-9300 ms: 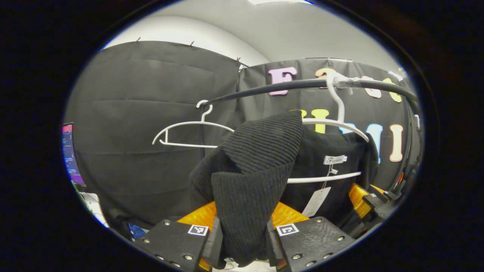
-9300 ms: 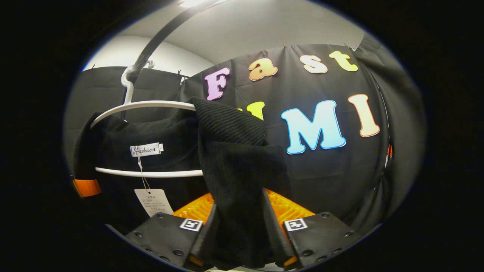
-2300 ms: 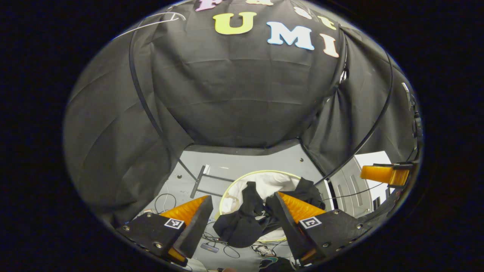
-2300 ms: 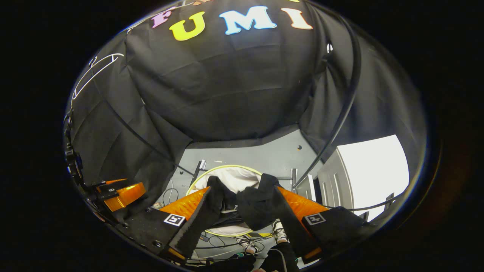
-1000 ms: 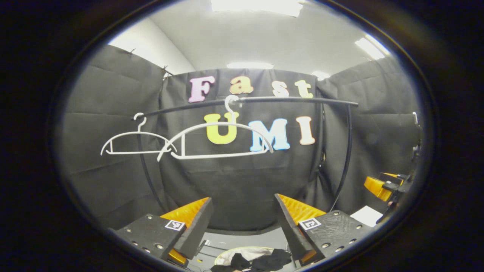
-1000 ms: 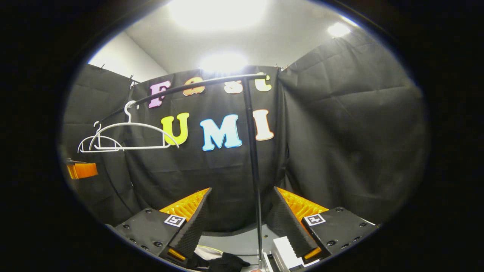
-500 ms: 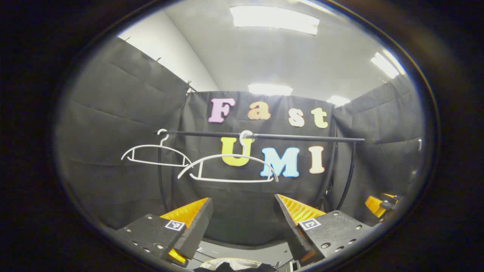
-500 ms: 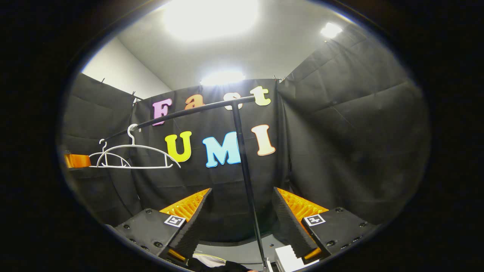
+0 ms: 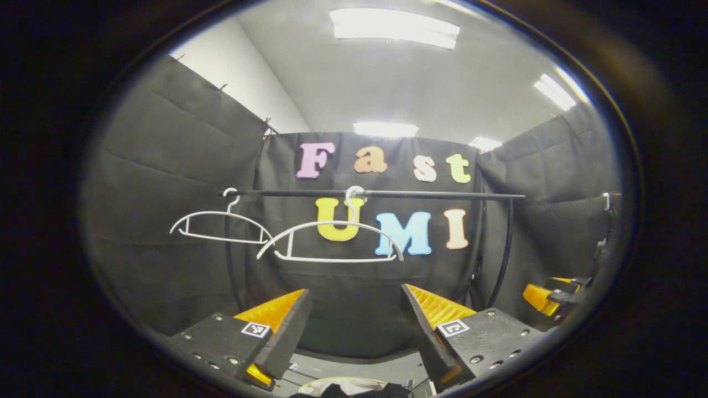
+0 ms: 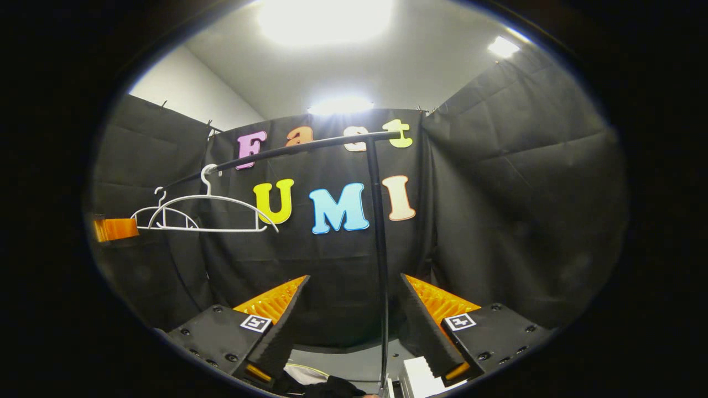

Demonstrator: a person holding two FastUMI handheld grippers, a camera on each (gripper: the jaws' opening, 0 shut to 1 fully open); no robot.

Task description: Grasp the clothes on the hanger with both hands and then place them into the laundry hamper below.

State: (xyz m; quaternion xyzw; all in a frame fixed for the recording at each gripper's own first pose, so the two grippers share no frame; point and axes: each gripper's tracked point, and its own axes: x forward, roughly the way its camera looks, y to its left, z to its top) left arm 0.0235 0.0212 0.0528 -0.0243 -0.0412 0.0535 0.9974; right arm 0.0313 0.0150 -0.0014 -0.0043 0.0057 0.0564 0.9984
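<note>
Both hangers bare — clothes binned

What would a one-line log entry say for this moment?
left tongs: open | right tongs: open | hangers: bare, on rail | black clothes: in hamper below

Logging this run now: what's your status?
Left gripper open, jaws empty. Right gripper open, empty. Black clothes down in hamper; both hangers bare on rail. Nothing in the way.

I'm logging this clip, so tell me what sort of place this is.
Likely an indoor recording booth: black cloth walls, a garment rail with two bare white hangers, ceiling lights above.
</note>
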